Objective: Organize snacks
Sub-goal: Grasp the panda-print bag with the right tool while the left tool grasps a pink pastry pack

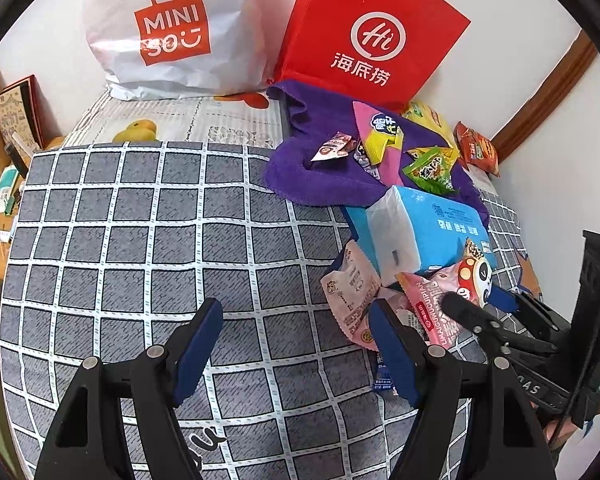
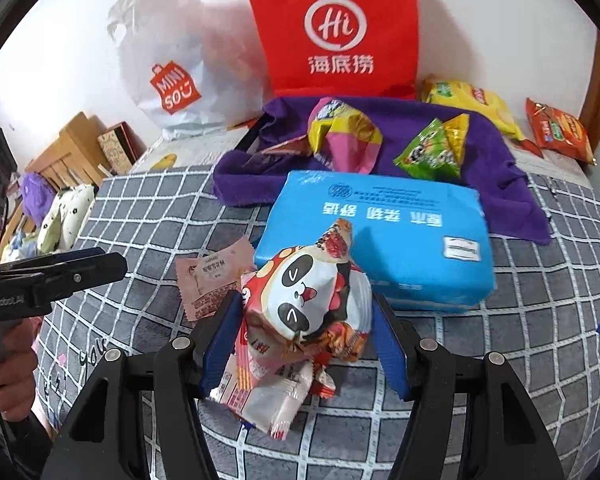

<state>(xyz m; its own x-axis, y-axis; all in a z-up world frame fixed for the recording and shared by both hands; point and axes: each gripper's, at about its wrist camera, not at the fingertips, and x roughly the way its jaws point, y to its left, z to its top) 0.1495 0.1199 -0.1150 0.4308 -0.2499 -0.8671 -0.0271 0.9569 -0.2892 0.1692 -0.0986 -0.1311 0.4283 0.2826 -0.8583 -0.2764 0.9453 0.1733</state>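
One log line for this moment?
left tongs: open, empty | right tongs: around panda snack, closing | tissue pack: behind

Bedsheet [image 1: 140, 260]: grey squares, white grid lines. Towel [image 2: 496, 152]: purple. Tissue pack [image 2: 380, 216]: light blue. Tote bag [image 2: 332, 28]: red, white logo. Plastic bag [image 1: 172, 28]: white, red logo. Panda snack [image 2: 304, 292]: white/black/red. Gripper [image 2: 306, 340] pads [image 2: 220, 340]: blue on black.
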